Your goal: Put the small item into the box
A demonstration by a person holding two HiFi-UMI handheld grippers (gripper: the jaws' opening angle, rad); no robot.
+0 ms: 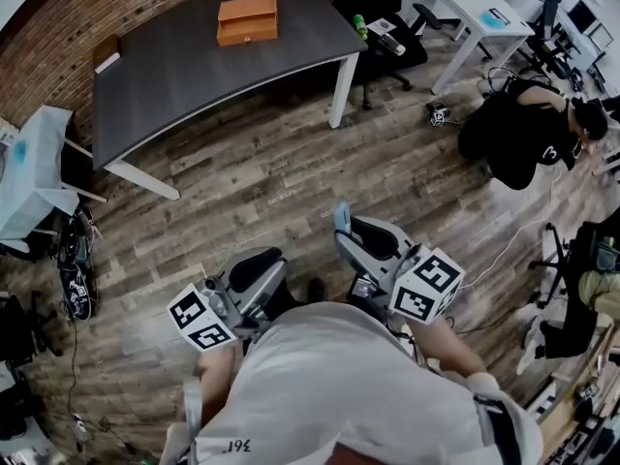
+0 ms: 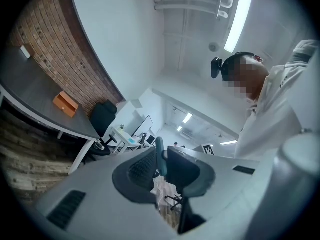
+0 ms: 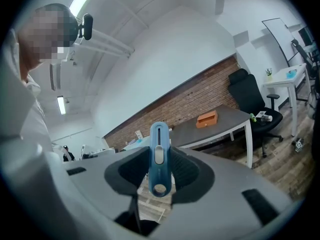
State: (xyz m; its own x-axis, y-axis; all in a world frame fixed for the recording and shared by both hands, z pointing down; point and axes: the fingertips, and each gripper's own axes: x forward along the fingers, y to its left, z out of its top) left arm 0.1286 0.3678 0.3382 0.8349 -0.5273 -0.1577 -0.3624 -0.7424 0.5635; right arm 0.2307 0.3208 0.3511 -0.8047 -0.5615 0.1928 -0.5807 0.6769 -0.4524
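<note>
Small item [image 3: 158,156] clamped in right hand-held gripper [image 1: 352,236]; left hand-held gripper [image 2: 162,173] slightly apart; box [image 1: 247,19] opening unclear.

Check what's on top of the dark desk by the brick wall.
An orange box sits on the dark desk, plus a small brown-and-white item at its left corner. The box looks closed, so its inside is hidden.

Orange box [image 1: 247,19], blue item [image 3: 158,159], dark grey table [image 1: 194,76]
</note>
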